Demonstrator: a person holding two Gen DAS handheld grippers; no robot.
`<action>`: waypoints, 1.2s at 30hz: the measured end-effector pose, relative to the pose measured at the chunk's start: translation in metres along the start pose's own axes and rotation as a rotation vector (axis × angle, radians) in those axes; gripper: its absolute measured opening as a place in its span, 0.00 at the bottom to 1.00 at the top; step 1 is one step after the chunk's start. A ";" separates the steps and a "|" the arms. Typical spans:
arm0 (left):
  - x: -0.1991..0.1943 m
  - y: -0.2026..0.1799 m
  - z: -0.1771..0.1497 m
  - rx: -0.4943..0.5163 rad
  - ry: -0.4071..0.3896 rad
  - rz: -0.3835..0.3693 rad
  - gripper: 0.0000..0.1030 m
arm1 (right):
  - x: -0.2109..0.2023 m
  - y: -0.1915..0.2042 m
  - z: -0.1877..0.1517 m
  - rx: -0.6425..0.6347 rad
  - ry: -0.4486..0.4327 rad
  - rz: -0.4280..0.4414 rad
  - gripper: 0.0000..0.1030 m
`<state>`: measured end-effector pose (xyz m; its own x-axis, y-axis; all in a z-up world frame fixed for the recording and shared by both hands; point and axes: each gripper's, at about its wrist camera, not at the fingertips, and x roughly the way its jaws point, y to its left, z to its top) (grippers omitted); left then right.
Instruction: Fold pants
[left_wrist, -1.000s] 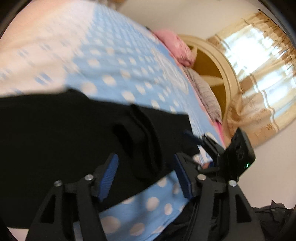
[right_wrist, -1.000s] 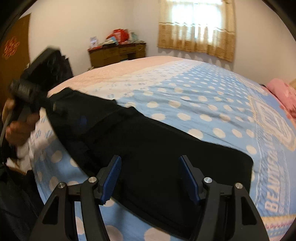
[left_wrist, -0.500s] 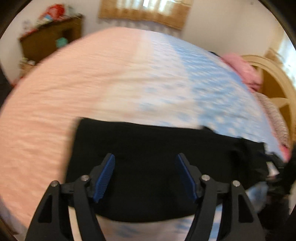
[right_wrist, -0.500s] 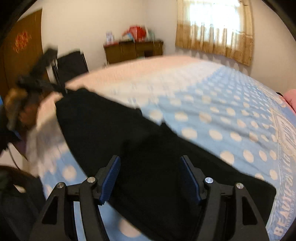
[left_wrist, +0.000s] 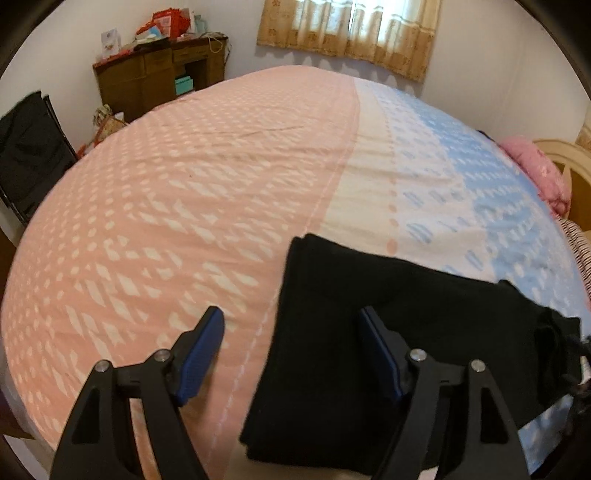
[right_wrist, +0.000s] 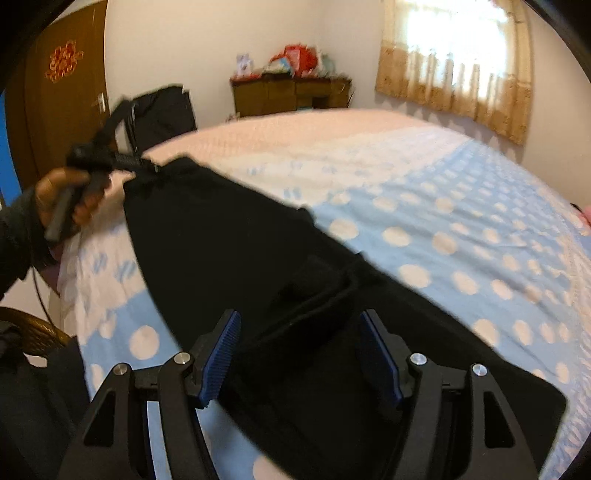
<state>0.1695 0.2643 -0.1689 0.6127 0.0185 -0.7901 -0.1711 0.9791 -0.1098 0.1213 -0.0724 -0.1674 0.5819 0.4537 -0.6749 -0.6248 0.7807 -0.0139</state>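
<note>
- The black pants (left_wrist: 388, 332) lie as a long, flattened strip along the near edge of the bed (left_wrist: 221, 177), across its pink and blue halves; in the right wrist view the pants (right_wrist: 229, 251) run from the near right corner away to the far left.
- They look already doubled lengthwise, so a crosswise fold seems to be what remains.
- The cloth looks soft, limp and light, probably knit. It should drape and sag when lifted and may slide a little on the smooth sheet; nothing about it is fragile.
- Best holds, I judge, are the two corners of one short end, pinching through every layer so the stack does not separate.
- The left gripper (left_wrist: 291, 354) stands with jaws wide apart and nothing pinched; the pants' left edge runs between its fingers.
- The right gripper (right_wrist: 299, 354) is likewise spread and empty, hovering over a ridged crease near the middle of the strip.
- A hand (right_wrist: 62, 195) holds the other tool at the far left end of the pants.
- Beyond the bed stand a wooden cabinet (left_wrist: 147, 81) and a curtained window (left_wrist: 351, 33).
</note>
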 end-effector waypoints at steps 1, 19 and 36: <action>-0.001 0.002 0.000 -0.005 -0.007 -0.003 0.75 | -0.010 -0.001 -0.002 0.006 -0.020 -0.013 0.66; -0.015 -0.046 -0.001 0.157 0.050 0.025 0.22 | -0.046 -0.011 -0.031 0.060 -0.075 -0.075 0.66; -0.100 -0.183 -0.001 0.451 -0.098 -0.027 0.21 | -0.092 -0.046 -0.024 0.176 -0.143 -0.189 0.66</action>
<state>0.1391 0.0833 -0.0703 0.6861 -0.0105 -0.7274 0.1854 0.9694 0.1609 0.0842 -0.1600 -0.1226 0.7549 0.3394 -0.5611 -0.4059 0.9139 0.0068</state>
